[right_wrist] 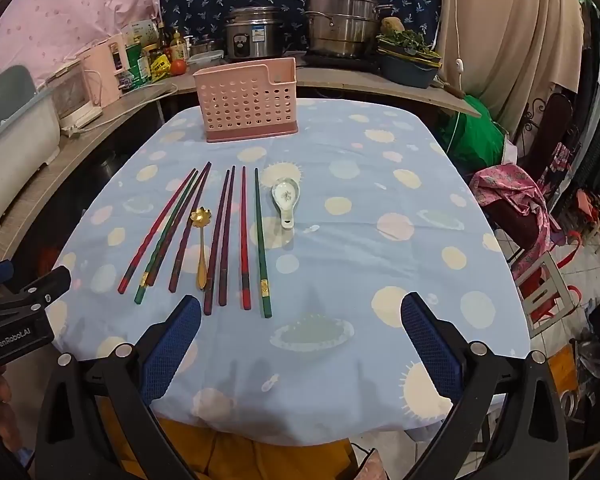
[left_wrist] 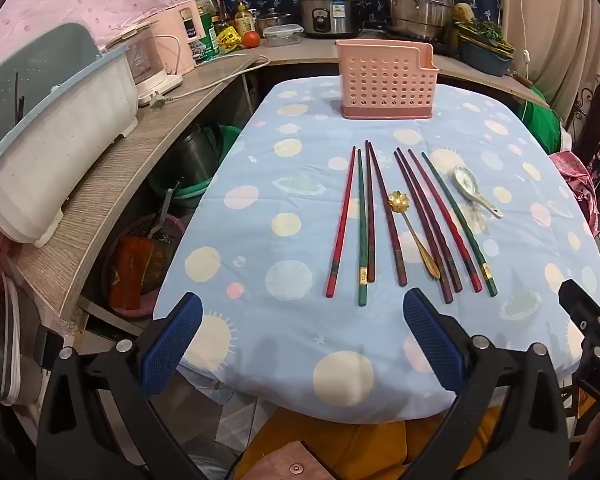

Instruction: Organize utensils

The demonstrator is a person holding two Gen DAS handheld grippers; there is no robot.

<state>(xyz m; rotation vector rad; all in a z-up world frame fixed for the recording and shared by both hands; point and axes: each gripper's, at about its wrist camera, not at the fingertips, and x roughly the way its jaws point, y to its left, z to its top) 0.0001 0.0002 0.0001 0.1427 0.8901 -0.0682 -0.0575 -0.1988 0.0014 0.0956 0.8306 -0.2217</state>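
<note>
Left wrist view shows the left hand-held gripper [left_wrist: 302,344] spread wide and empty over the near edge of the counter [left_wrist: 260,360]; in the right wrist view the right hand-held gripper [right_wrist: 300,344] hangs the same way, spread with nothing between its pads.

Just beyond them the chopsticks [left_wrist: 404,220] lie in a loose row, some touching or crossing near their tips, with the gold spoon [left_wrist: 414,236] lying among them. A pinch at one stick would likely catch its neighbour, or drag the spoon, because they sit so close. The cloth under them looks soft, so a low approach could snag and bunch it, shifting the row.

To the right the ceramic spoon [right_wrist: 286,198] lies apart from the row; it looks smooth and rounded, and I judge it could slip out of a shallow pinch.

Farthest stands the pink holder [left_wrist: 386,80], upright and seemingly empty. It looks light, so a stick pushed in at a slant may tip or shove it.
</note>
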